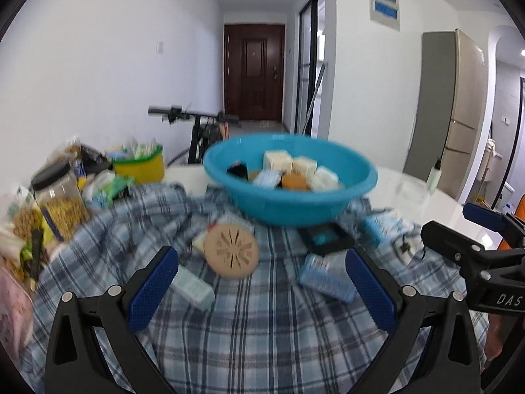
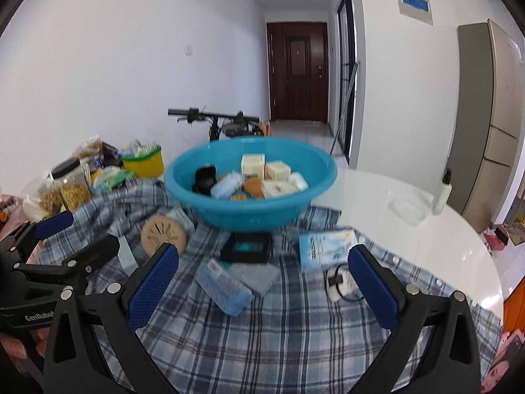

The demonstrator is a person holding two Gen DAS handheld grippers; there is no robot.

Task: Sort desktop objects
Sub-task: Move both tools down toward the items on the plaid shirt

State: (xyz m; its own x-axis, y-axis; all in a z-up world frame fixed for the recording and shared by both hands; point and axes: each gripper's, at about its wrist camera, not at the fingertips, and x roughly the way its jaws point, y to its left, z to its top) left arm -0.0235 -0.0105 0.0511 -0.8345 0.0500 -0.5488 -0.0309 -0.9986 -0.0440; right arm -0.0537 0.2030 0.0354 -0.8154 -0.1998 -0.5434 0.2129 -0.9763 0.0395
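With both the left gripper (image 1: 261,274) and right gripper (image 2: 262,271) held agape and empty above the plaid cloth (image 2: 279,328), a pickup is pending: a blue box (image 2: 224,290) must be straddled, then carried to the basin (image 2: 210,203).

Ahead of my jaws: glossy blue plastic basin (image 2: 249,203). Beneath them: soft woven plaid cloth (image 2: 262,335). Right of them: smooth, glossy white counter (image 2: 426,229). My pads (image 1: 154,289): blue textured rubber on matt black plastic.
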